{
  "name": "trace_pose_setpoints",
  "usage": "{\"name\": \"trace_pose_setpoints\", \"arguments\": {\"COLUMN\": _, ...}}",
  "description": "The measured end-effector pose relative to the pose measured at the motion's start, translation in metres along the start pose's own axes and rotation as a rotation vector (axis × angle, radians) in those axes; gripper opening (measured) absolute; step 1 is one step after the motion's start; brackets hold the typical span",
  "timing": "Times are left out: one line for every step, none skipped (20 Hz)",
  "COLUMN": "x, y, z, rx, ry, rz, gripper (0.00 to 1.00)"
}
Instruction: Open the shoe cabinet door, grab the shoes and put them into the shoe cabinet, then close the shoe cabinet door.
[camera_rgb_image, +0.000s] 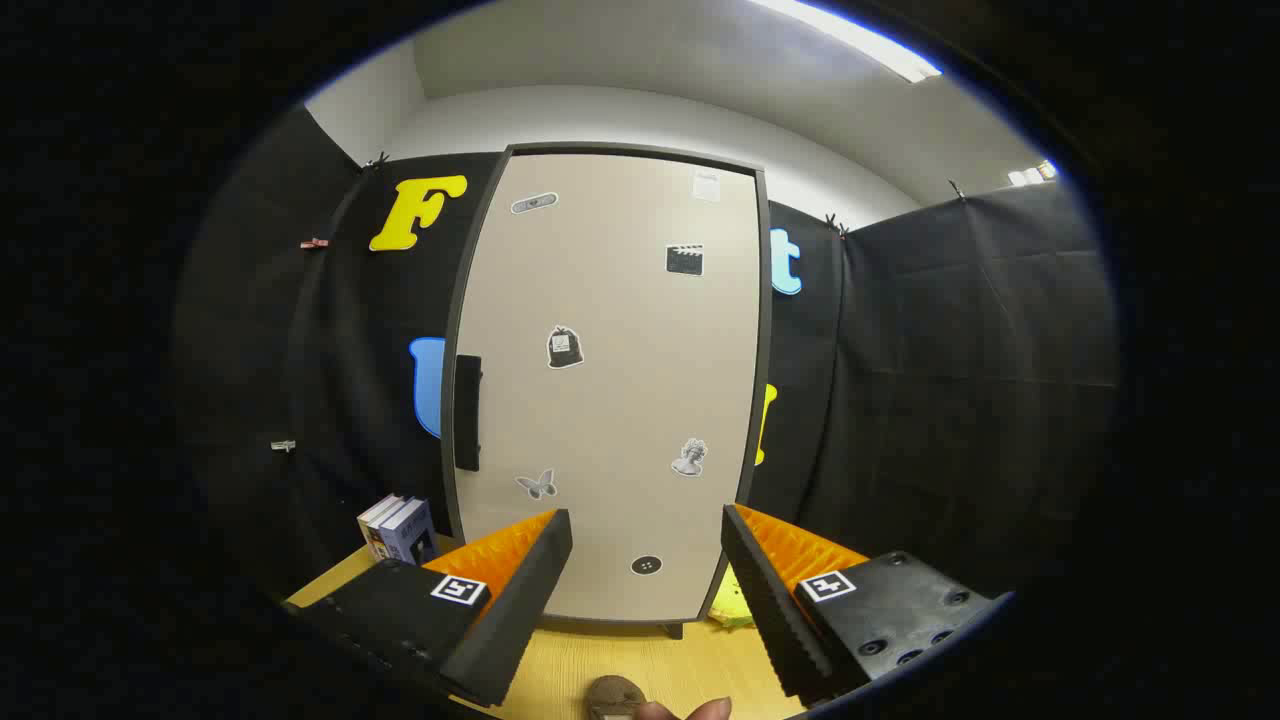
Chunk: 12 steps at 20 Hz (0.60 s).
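Observation:
The shoe cabinet (610, 390) stands straight ahead on the wooden floor, a tall pale door in a dark frame, shut. Its dark vertical handle (467, 412) sits on the door's left edge at mid height. Several small stickers dot the door. My gripper (647, 525) is open, its fingers spread wide in front of the door's lower part with nothing between them. A yellow-green thing (733, 603), maybe a shoe, peeks out by the cabinet's lower right corner behind the right finger. A brown rounded object (612, 695) lies on the floor just below the fingers, next to a fingertip of a hand (710, 709).
A few books (397, 530) stand on the floor left of the cabinet, beyond the left finger. Black cloth walls close in on the left and right. The wooden floor (600, 660) runs between me and the cabinet.

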<state>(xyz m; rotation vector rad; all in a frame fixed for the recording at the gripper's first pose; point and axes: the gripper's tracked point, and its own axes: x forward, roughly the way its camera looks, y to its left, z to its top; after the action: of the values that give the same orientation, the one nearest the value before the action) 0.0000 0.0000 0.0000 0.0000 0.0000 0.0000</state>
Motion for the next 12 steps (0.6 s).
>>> {"name": "trace_pose_setpoints", "arguments": {"x": -0.0004, "y": 0.0000, "z": 0.0001, "rx": -0.002, "ry": -0.001, "rz": 0.000, "gripper": 0.97}}
{"name": "trace_pose_setpoints", "arguments": {"x": -0.0006, "y": -0.0001, "z": 0.0005, "rx": -0.003, "ry": -0.002, "rz": 0.001, "gripper": 0.97}}
{"name": "trace_pose_setpoints", "arguments": {"x": -0.0006, "y": -0.0002, "z": 0.0008, "rx": -0.005, "ry": -0.004, "rz": -0.001, "gripper": 0.97}}
{"name": "trace_pose_setpoints", "arguments": {"x": -0.0014, "y": -0.0009, "z": 0.0006, "rx": -0.005, "ry": -0.003, "rz": -0.001, "gripper": 0.97}}
{"name": "trace_pose_setpoints", "arguments": {"x": -0.0012, "y": -0.0008, "z": 0.0002, "rx": -0.003, "ry": -0.002, "rz": 0.000, "gripper": 0.97}}
{"name": "trace_pose_setpoints", "arguments": {"x": -0.0009, "y": -0.0005, "z": -0.0003, "rx": -0.002, "ry": 0.000, "rz": 0.000, "gripper": 0.97}}
{"name": "trace_pose_setpoints", "arguments": {"x": -0.0008, "y": -0.0001, "z": -0.0004, "rx": -0.001, "ry": 0.000, "rz": -0.001, "gripper": 0.97}}
{"name": "trace_pose_setpoints", "arguments": {"x": -0.0006, "y": -0.0003, "z": 0.0001, "rx": -0.001, "ry": -0.001, "rz": -0.001, "gripper": 0.97}}
{"name": "trace_pose_setpoints", "arguments": {"x": -0.0006, "y": 0.0002, "z": 0.0006, "rx": -0.001, "ry": -0.001, "rz": 0.000, "gripper": 0.97}}
{"name": "trace_pose_setpoints", "arguments": {"x": -0.0009, "y": 0.0010, "z": 0.0005, "rx": -0.001, "ry": -0.001, "rz": 0.000, "gripper": 0.97}}
{"name": "trace_pose_setpoints", "arguments": {"x": -0.0006, "y": 0.0011, "z": 0.0002, "rx": -0.001, "ry": -0.001, "rz": 0.000, "gripper": 0.97}}
{"name": "trace_pose_setpoints", "arguments": {"x": -0.0003, "y": 0.0020, "z": 0.0002, "rx": -0.001, "ry": -0.001, "rz": 0.001, "gripper": 0.97}}
